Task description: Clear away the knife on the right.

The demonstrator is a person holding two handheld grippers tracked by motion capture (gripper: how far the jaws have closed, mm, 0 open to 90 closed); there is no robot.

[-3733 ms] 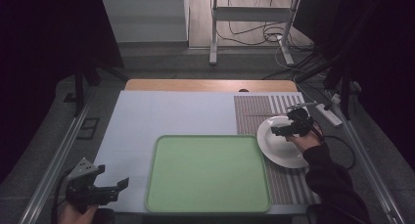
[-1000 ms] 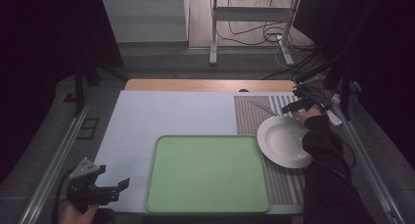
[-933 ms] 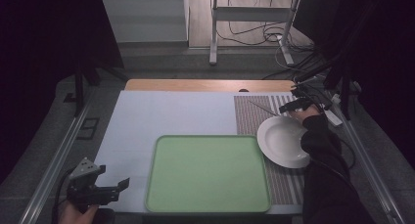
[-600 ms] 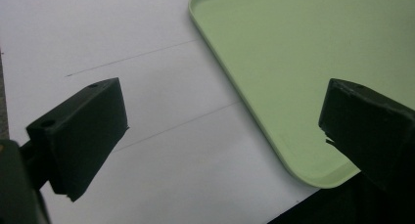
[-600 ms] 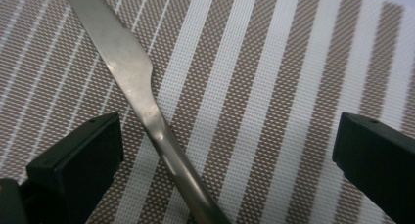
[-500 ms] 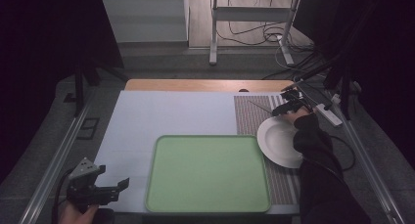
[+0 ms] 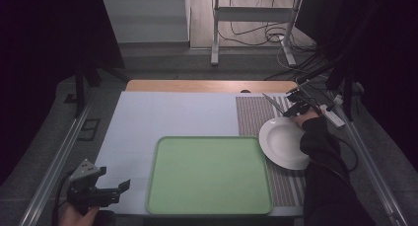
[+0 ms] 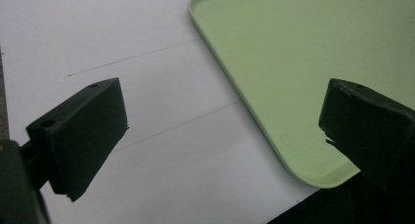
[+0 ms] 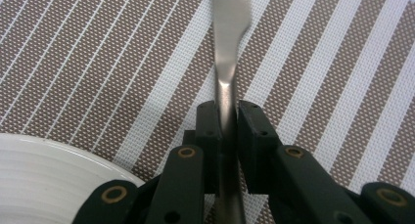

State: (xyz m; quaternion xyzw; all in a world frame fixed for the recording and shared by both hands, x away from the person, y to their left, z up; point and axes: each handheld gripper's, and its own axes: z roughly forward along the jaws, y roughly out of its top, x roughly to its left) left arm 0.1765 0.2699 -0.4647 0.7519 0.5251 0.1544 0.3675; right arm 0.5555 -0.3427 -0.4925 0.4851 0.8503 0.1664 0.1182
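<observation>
Overhead, one table [image 7: 162, 112] covered by a white sheet, with one wooden strip along the far edge. One green tray [image 7: 209, 174] at the near edge, roughly mid-width, bare inside. One brown-and-white striped placemat [image 7: 256, 115] down the right side, running from near the far edge to the near edge, partly tucked under the tray's right rim. One white plate [image 7: 283, 142] lying on that mat, just beside the tray's far right corner.

Two grippers. Right gripper [image 7: 296, 106] near the mat's far right corner, just beyond the plate's far rim, clamped on one metal knife [image 7: 272, 101]; blade sticking out leftward over the stripes. Cannot tell from above whether the blade touches the mat. Confirmed in the right gripper view: both jaws of the right gripper [image 9: 227, 123] pressed against the knife [image 9: 229, 38] at the narrow neck, blade running up and away over the striped placemat [image 9: 98, 57], plate [image 9: 44, 175] rim curving in at the lower left.

Left gripper [image 7: 121, 186] at the near left corner of the table, off the tray's near left corner, held in one hand [image 7: 76, 216], one grey three-cornered plate on top. Jaws spread wide in the left gripper view, with nothing between them; beyond the left gripper [image 8: 222, 131], white sheet and the tray [image 8: 293, 62] corner.
</observation>
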